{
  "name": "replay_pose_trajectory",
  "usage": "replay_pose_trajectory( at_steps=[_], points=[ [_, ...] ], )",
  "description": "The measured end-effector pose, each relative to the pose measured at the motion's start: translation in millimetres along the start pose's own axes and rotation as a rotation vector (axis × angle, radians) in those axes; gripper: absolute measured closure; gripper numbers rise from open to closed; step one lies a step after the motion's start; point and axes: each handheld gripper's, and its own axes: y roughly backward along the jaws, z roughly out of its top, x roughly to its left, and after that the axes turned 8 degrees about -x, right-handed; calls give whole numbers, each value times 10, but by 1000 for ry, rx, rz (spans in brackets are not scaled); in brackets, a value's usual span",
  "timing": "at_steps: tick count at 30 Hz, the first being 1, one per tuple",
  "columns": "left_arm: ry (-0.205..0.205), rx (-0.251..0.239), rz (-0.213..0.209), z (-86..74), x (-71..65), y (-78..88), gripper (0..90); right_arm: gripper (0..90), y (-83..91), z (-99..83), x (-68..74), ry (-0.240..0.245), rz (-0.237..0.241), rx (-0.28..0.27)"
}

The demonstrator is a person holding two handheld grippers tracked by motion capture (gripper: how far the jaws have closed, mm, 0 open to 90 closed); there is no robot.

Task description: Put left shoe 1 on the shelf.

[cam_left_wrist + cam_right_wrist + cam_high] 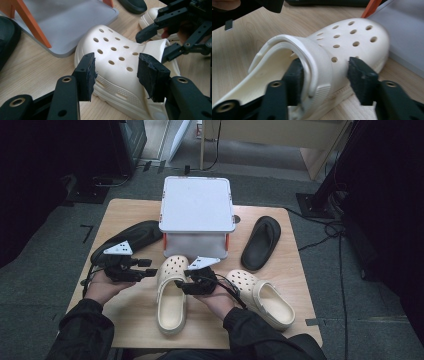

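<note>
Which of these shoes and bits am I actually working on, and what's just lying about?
In hand:
left cream clog
right gripper, jaws astride its strap and upper
left gripper, beside its toe

Lying about:
second cream clog
two black slippers
grey rack

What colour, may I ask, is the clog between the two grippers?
Cream, with round holes over the toe; the clog shows best in the left gripper view.

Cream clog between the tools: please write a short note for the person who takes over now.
Left tool: open, at the toe of the cream clog.
Right tool: one jaw inside the clog's opening, one outside its upper; whether they press, I cannot tell.
Second clog lies to its right, grey box behind.
Done: clog not yet lifted off the table.
Left: probably grip and move it.
</note>
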Motion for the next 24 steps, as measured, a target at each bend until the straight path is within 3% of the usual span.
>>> replay_pose_trajectory(
  at_steps=[4,7,14,16,19,24],
  points=[
    [16,-1,-2,4,12,-6,482,640,43,5,-12,20,-30,-6],
    [36,-6,-8,49,25,-14,478,721,75,18,-6,52,-84,-2],
    [3,-47,2,311,88,-10,536,743,83,57,-4,67,-99,8],
    [-8,-47,5,407,105,-15,565,748,105,85,-48,38,-88,3],
    [-28,-48,12,538,130,-16,583,749,116,99,-62,37,-96,-3],
    [-55,-40,-18,775,200,-32,613,748,138,163,-90,60,-131,-12]
  ],
)
